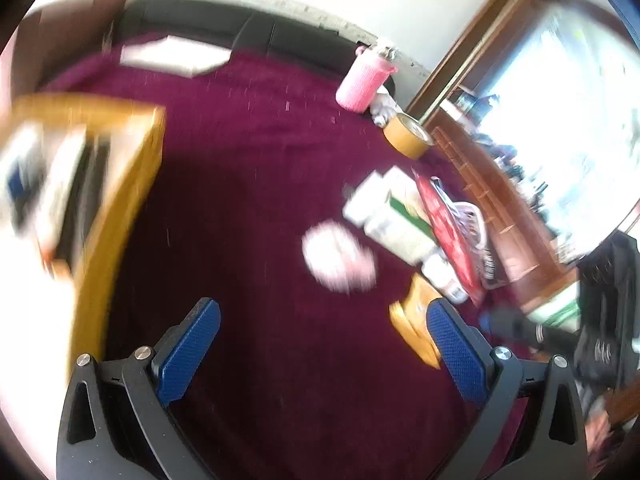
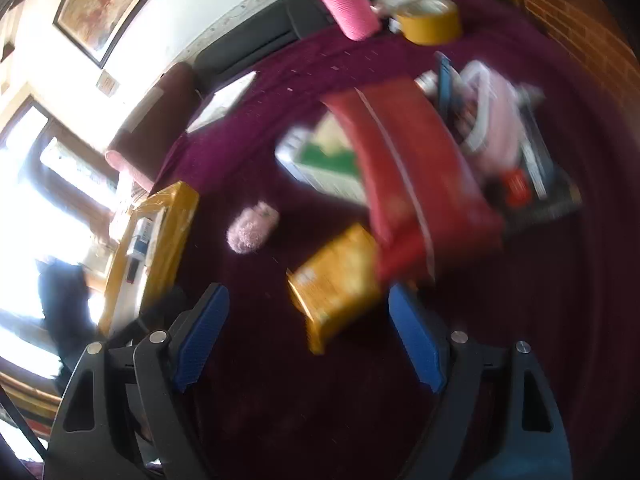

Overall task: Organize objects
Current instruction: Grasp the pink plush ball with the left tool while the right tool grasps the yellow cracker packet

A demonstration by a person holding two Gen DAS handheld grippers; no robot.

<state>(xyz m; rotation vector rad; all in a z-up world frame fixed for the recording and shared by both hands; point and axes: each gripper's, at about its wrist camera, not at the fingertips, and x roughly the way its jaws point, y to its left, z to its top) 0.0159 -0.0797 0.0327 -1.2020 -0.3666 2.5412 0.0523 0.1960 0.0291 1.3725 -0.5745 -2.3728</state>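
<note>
Right wrist view: yellow snack packet [image 2: 340, 284] just ahead between the spread jaws of the right gripper [image 2: 308, 312], grasping nothing; red packet [image 2: 412, 184], green-and-white carton [image 2: 328, 168] and pink fuzzy ball [image 2: 253, 227] loose on the maroon cloth [image 2: 280, 380]. Yellow box [image 2: 160, 248] at left, already holding a few blurred items. Judging by that, sorting barely begun, most things left to place.

Left wrist view: left gripper [image 1: 324, 344] likewise released, empty, over bare cloth. Only here, the window side [image 1: 560, 128]; only in the other, a framed painting [image 2: 108, 0]. Pink bottle [image 1: 365, 80] and tape roll [image 1: 410, 136] in both.
</note>
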